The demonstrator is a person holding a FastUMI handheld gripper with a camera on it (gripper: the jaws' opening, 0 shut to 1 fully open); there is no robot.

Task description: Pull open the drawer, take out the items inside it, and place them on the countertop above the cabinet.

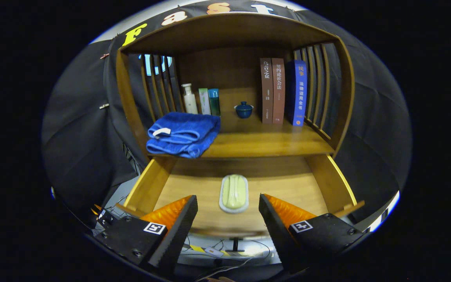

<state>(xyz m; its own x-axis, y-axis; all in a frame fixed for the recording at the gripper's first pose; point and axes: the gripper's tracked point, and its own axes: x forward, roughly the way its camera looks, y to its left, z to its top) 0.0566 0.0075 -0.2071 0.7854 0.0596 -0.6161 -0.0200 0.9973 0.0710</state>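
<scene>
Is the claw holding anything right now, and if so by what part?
Nothing. The claw is open over the open drawer, with the soap dish lying untouched between and just beyond its fingers.

Wooden countertop [264,143]: blue towel [183,134] folded at front left corner. Behind towel, white bottle [189,98] and two boxes [209,101]. Right of towel, blue lidded cup [244,110], then three upright books [283,92]. Below towel, open drawer [288,184] with pale soap dish [233,193] on floor.
</scene>
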